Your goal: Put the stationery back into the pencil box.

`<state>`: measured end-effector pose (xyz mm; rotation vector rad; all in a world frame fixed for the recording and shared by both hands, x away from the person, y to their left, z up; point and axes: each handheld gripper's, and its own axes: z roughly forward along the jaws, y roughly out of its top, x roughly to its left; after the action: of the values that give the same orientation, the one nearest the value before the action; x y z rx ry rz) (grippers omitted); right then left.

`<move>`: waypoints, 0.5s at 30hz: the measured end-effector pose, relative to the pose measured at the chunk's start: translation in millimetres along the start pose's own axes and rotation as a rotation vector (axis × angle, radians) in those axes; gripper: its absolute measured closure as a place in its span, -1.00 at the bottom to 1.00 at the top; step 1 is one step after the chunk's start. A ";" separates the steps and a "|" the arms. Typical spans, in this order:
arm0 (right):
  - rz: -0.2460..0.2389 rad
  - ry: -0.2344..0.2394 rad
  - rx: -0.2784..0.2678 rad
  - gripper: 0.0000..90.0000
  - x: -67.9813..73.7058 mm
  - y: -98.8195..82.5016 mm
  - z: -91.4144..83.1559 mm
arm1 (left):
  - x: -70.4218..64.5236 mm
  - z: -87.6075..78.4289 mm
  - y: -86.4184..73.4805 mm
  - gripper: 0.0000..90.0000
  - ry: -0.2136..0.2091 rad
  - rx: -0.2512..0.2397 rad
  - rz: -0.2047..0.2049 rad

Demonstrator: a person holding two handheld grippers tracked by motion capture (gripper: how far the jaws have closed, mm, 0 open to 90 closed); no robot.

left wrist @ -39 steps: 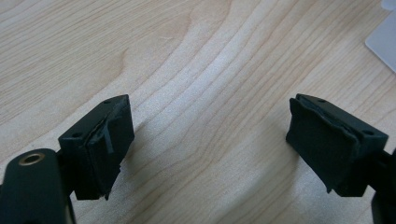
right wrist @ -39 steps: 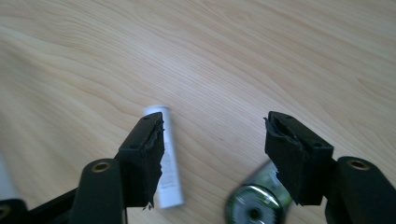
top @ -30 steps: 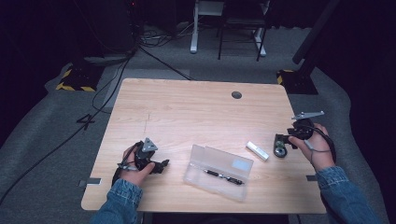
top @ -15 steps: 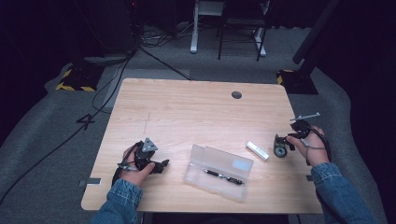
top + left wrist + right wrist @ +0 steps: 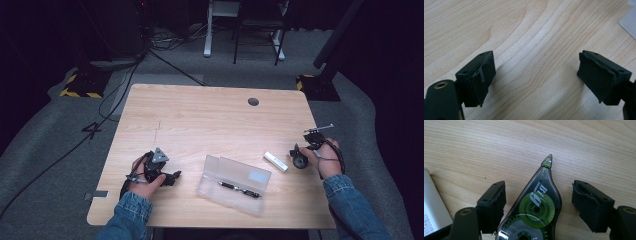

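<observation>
Right claw (image 5: 537, 206) (just been opening) straddles our tape roller (image 5: 534, 207), pads apart from it; nose points straight ahead.

The worktop (image 5: 210, 120) is lit evenly from above, while the room around it is very dark. The high view is a little soft and grainy. Both gripper views are bright and sharp on the wood grain. Short soft shadows lie under the black pads (image 5: 484, 75). The tape roller (image 5: 536, 207) shows small glare near the bottom edge.
</observation>
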<state>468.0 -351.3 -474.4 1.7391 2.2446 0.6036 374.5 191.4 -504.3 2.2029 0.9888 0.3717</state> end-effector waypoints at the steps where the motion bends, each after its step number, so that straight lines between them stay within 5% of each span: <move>1: -0.002 -0.008 0.012 -0.38 1.7 -0.7 -0.7 | 0.0 0.0 0.0 -0.67 0.000 0.000 0.000; 7: -0.025 -0.051 0.039 -0.33 8.1 -3.1 -2.0 | -0.2 0.0 0.0 -0.67 -0.001 0.000 0.000; 15: -0.042 -0.041 0.062 0.13 10.3 0.5 -5.3 | -0.4 -0.1 0.0 -0.67 -0.002 0.002 0.001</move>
<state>463.4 -342.2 -468.8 1.7126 2.2884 0.4901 374.1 191.1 -504.3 2.2051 0.9870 0.3697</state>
